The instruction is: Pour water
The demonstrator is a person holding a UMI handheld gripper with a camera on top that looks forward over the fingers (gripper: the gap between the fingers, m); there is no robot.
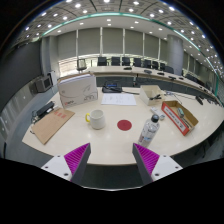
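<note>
A clear water bottle [150, 129] with a white cap stands on the pale table [110, 145], a little ahead of my right finger. A white mug [96, 120] stands further left, and a flat red disc [124, 125] lies on the table between mug and bottle. My gripper [111, 160] is open above the near edge of the table. Its magenta pads [77, 155] are spread wide, with nothing between them. Bottle and mug are both well beyond the fingertips.
A brown board [51, 124] lies at the left. A white box [78, 90] stands behind the mug. An open red-lined box [180, 116] sits right of the bottle. Papers [119, 98] lie further back. Rows of desks and chairs [135, 63] fill the room behind.
</note>
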